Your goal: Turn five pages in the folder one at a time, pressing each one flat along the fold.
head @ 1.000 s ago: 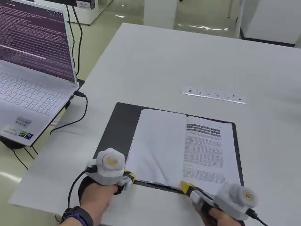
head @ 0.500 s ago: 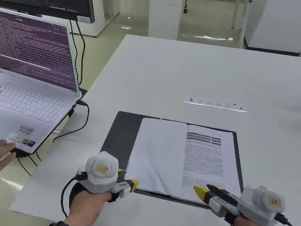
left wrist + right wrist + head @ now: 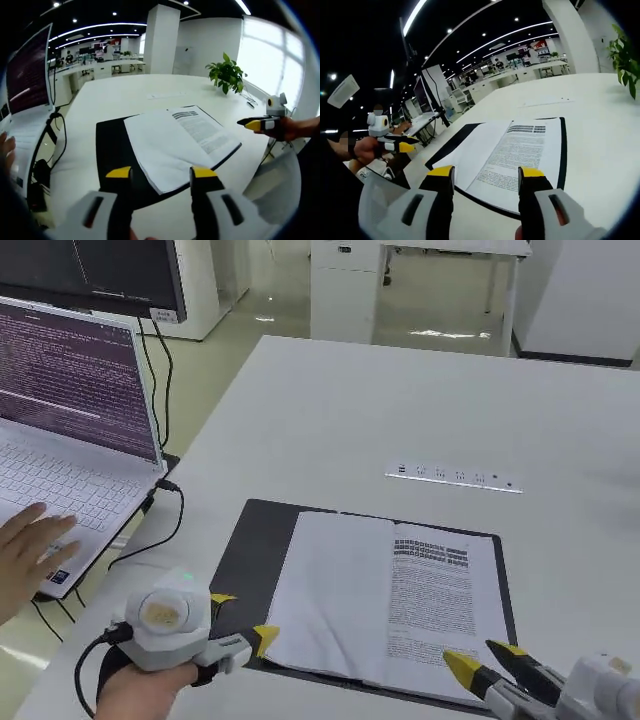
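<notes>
A black folder [image 3: 258, 540] lies open on the white table, with a blank page [image 3: 335, 585] on its left and a printed page [image 3: 438, 600] on its right. My left gripper [image 3: 240, 618] hovers off the folder's near left corner, open and empty; its yellow tips [image 3: 161, 173] point at the folder [image 3: 112, 150]. My right gripper [image 3: 485, 660] sits near the folder's near right corner, open and empty, with the printed page [image 3: 520, 150] ahead of its tips [image 3: 485, 172].
An open laptop [image 3: 70, 430] stands at the left with a person's hand [image 3: 25, 550] on it and cables [image 3: 165, 510] trailing to the table edge. A white power strip [image 3: 455, 478] lies beyond the folder. A potted plant [image 3: 227, 75] stands at the far end.
Both grippers have drawn back from the folder's near edge toward me and spread apart. A hand has come onto the laptop at the left. The camera has tilted up.
</notes>
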Action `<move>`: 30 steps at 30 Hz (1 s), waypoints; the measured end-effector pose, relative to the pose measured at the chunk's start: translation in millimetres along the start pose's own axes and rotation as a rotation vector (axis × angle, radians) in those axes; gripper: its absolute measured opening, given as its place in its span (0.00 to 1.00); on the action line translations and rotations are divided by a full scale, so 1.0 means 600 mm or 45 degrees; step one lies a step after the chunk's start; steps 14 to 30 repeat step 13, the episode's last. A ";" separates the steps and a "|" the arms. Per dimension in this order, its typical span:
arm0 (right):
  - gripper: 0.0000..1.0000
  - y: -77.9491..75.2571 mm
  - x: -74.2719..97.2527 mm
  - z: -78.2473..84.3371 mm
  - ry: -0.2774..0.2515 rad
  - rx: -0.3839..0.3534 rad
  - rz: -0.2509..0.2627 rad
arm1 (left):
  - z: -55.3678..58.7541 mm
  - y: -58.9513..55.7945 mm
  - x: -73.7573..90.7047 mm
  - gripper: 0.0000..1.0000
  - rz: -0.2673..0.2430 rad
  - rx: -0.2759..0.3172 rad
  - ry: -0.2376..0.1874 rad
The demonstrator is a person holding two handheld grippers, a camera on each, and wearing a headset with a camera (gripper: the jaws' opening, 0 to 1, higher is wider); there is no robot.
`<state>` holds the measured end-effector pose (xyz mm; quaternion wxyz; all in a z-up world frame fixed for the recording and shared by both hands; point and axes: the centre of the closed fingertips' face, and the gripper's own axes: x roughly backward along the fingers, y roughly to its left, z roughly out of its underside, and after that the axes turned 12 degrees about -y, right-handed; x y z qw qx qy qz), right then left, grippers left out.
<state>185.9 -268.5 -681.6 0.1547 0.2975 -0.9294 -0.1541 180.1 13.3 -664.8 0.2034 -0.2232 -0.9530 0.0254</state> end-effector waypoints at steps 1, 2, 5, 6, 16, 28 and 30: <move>0.51 0.000 0.004 -0.001 -0.001 0.001 0.003 | -0.003 0.001 0.004 0.47 -0.002 -0.003 -0.006; 0.52 0.002 0.009 -0.002 -0.006 0.004 0.008 | -0.009 0.001 0.010 0.47 -0.004 -0.013 -0.018; 0.54 0.009 0.021 -0.007 -0.016 0.014 0.014 | -0.017 0.002 0.023 0.50 -0.009 -0.013 -0.038; 0.55 0.012 0.025 -0.010 -0.018 0.024 0.017 | -0.020 0.003 0.029 0.51 -0.015 -0.010 -0.050; 0.60 0.018 0.042 -0.025 -0.019 0.076 0.028 | -0.029 0.001 0.054 0.59 -0.039 0.013 -0.096; 0.60 0.018 0.042 -0.025 -0.019 0.076 0.028 | -0.029 0.001 0.054 0.59 -0.039 0.013 -0.096; 0.60 0.018 0.042 -0.025 -0.019 0.076 0.028 | -0.029 0.001 0.054 0.59 -0.039 0.013 -0.096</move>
